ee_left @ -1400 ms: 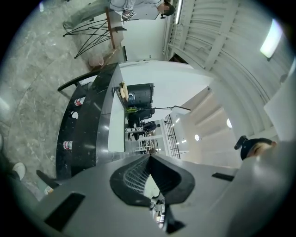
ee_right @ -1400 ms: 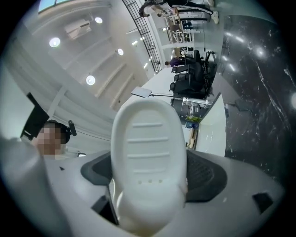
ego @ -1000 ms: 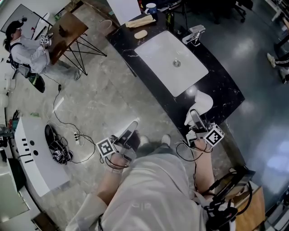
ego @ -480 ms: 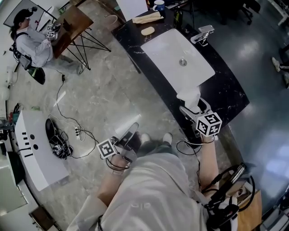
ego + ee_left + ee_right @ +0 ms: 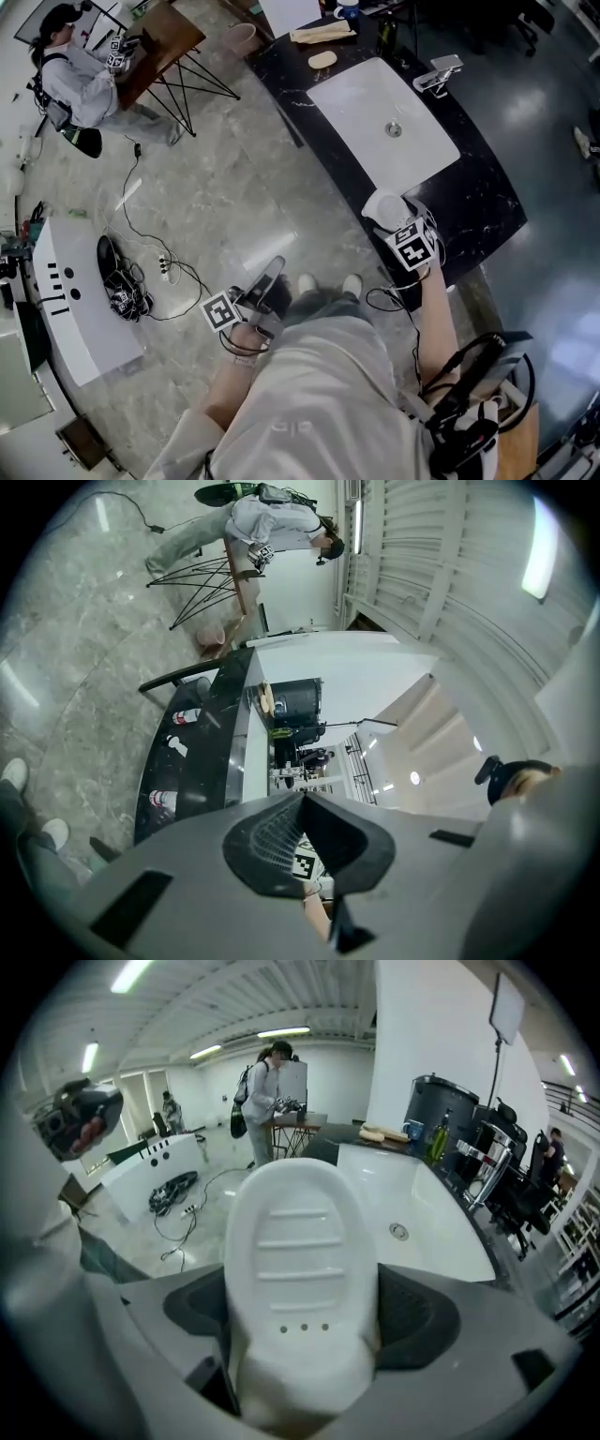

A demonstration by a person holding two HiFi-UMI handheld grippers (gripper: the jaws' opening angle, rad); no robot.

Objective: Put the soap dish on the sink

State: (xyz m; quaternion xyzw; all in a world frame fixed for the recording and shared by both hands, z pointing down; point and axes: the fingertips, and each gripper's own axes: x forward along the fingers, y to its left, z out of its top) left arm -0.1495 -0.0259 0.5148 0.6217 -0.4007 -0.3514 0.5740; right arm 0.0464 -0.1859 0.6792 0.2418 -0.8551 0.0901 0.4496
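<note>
- The soap dish (image 5: pixel 300 1269) is white and oval, with ridges across it and three little drain holes. It's clamped by its near end in the right gripper (image 5: pixel 394 223).
- That gripper's fingers (image 5: pixel 417 1321) are spread wide enough to take the dish's full width, one pressed on each side.
- From the head view, the dish sits over the black counter (image 5: pixel 478 202), right at the near end of the white sink (image 5: pixel 417 155). Can't tell if it's actually touching the counter.
- The faucet (image 5: pixel 441 73) is at the far side of the sink.
- The left gripper (image 5: pixel 272 274) hangs low over the grey stone floor (image 5: pixel 234 187), well away from the counter. Its fingers (image 5: pixel 272 846) are pressed together with nothing between them.
- Off in the far corner a person (image 5: pixel 70 66) stands by a wooden table (image 5: pixel 164 42), and there's a tangle of cables (image 5: pixel 122 291) on the floor.
</note>
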